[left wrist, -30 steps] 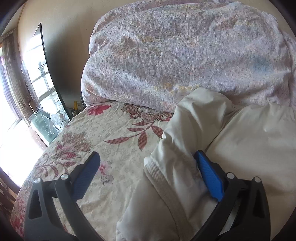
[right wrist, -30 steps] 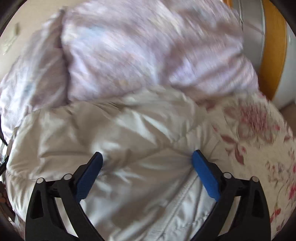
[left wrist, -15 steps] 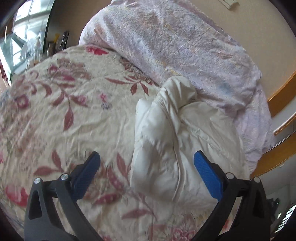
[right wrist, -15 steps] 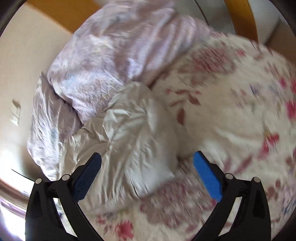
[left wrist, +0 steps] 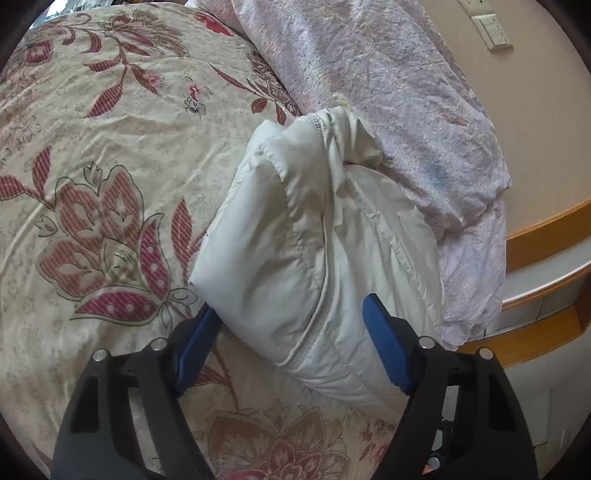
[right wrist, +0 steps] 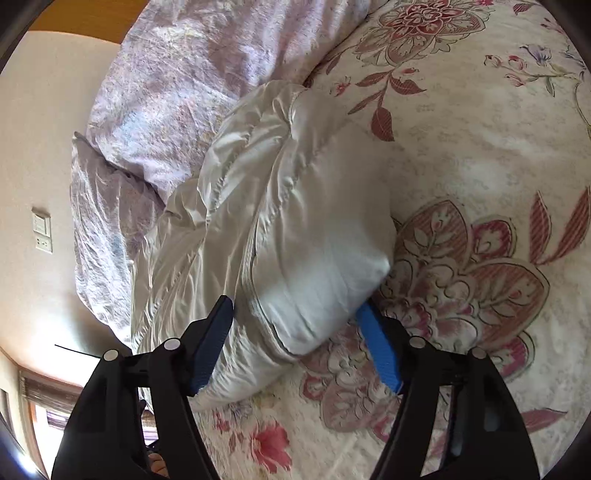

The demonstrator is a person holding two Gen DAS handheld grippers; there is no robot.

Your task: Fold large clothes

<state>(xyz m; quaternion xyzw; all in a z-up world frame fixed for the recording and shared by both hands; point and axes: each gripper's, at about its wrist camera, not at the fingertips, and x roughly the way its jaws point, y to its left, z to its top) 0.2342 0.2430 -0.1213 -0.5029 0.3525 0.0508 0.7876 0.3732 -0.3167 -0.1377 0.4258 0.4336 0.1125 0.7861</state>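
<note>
A cream padded jacket (left wrist: 314, 251) lies folded into a thick bundle on the floral bedspread (left wrist: 110, 155), its far end against the lilac duvet (left wrist: 388, 92). My left gripper (left wrist: 291, 332) is open, its blue pads either side of the bundle's near end. In the right wrist view the same jacket (right wrist: 295, 229) lies ahead on the bedspread (right wrist: 480, 155). My right gripper (right wrist: 297, 332) is open, its pads straddling the bundle's near corner. Neither gripper is closed on the fabric.
The lilac duvet (right wrist: 192, 66) and a pillow (right wrist: 99, 221) are heaped along the wall side of the bed. A wooden headboard or shelf (left wrist: 546, 229) runs at the right. Wall switches (left wrist: 491, 26) sit above it.
Both grippers have pulled back and risen from the jacket, then come down at the bundle's near end. The jacket now shows as a compact folded bundle.
</note>
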